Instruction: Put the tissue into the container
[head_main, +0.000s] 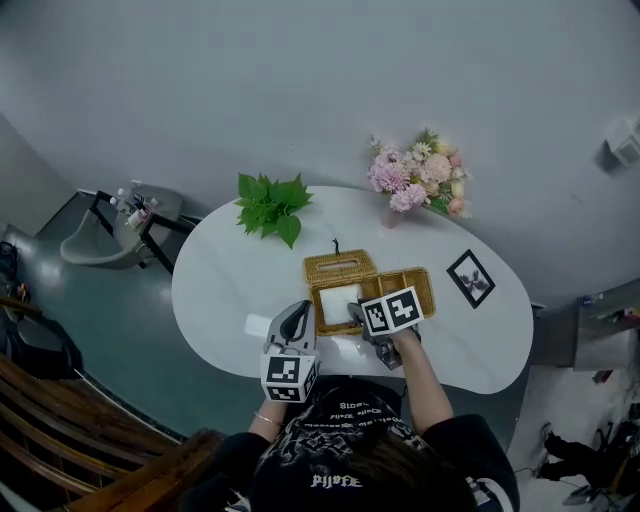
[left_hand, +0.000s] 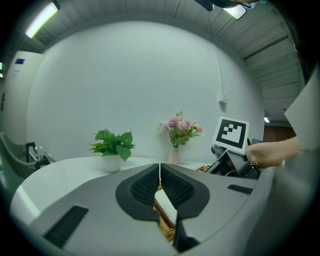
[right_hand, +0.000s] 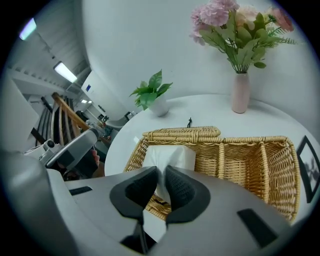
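A wicker container with two compartments sits on the white table, its woven lid lying behind it. A white tissue fills the left compartment. My right gripper reaches into that compartment from the near side. In the right gripper view its jaws are nearly closed, with a fold of the tissue pinched between the pads above the container. My left gripper hovers just left of the container. Its jaws are shut with nothing between them.
At the back of the table stand a green potted plant and a vase of pink flowers. A small framed picture lies right of the container. A grey chair stands off the table's left edge.
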